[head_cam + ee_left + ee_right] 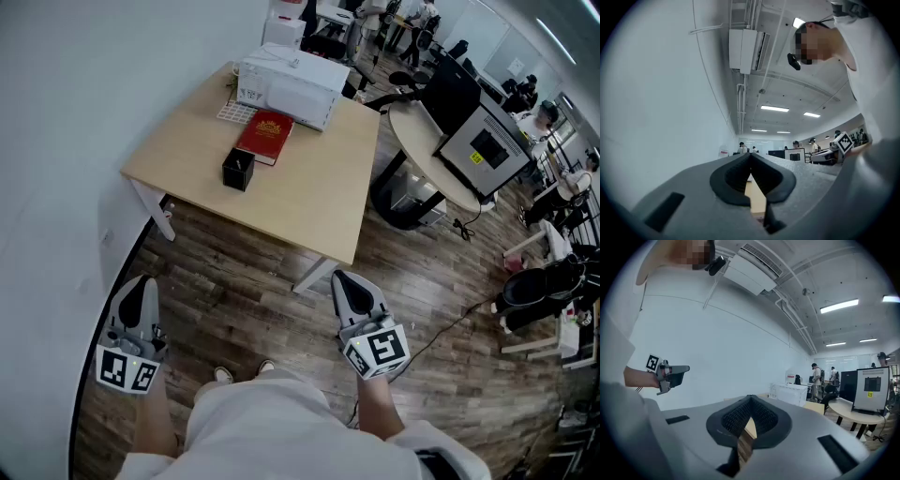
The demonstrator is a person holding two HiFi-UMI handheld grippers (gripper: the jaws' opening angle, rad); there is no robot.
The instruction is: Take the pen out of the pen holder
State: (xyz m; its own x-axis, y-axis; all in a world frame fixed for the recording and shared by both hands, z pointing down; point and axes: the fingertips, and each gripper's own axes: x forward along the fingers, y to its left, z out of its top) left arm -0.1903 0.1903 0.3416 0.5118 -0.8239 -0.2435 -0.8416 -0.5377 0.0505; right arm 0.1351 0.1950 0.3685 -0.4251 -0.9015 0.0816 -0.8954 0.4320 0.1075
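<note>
Both left gripper [142, 281] and right gripper [346, 277], fingers closed (empty), pen holder [238, 170] well ahead

No wording is legible anywhere. At upper centre of the head view, the red book [265, 137] carries a gold emblem too small to read, and the white box [292, 82] behind it shows only blurred dark print. At upper right, the monitor [492, 141] bears an unreadable yellow label [475, 157]. At the bottom, the left gripper [142, 281] and right gripper [341, 276] carry black-and-white square markers without letters.
</note>
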